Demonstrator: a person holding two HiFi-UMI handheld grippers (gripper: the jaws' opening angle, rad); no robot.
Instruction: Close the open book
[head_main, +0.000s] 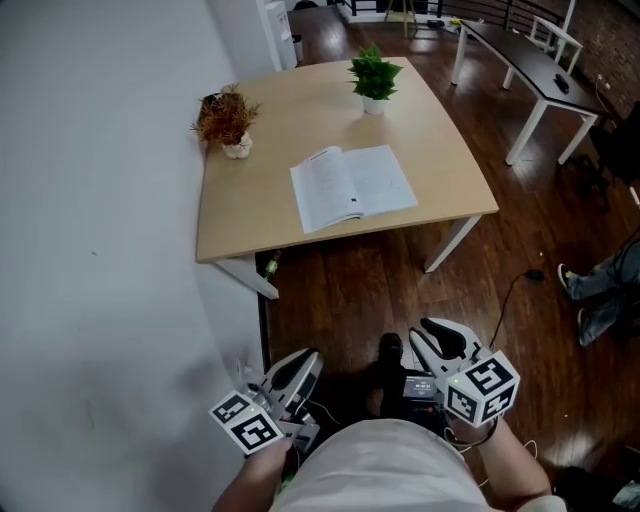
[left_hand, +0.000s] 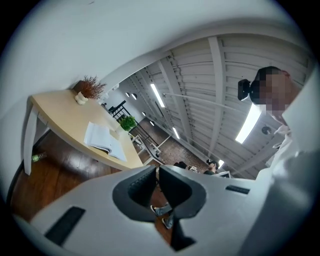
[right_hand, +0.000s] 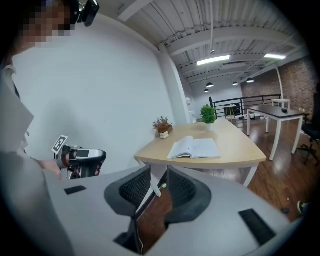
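At the upper middle of the head view, the open book (head_main: 352, 186) is lying flat, pages up, on the tan table (head_main: 230, 235), near its front edge. A green plant (head_main: 374, 77) and a dried plant (head_main: 226, 120) are standing behind it. Along the bottom of the frame, well apart from the table, the left gripper (head_main: 303, 364) is keeping its jaws pressed together on nothing, while the right gripper (head_main: 432, 330) is holding its jaws slightly apart, empty.
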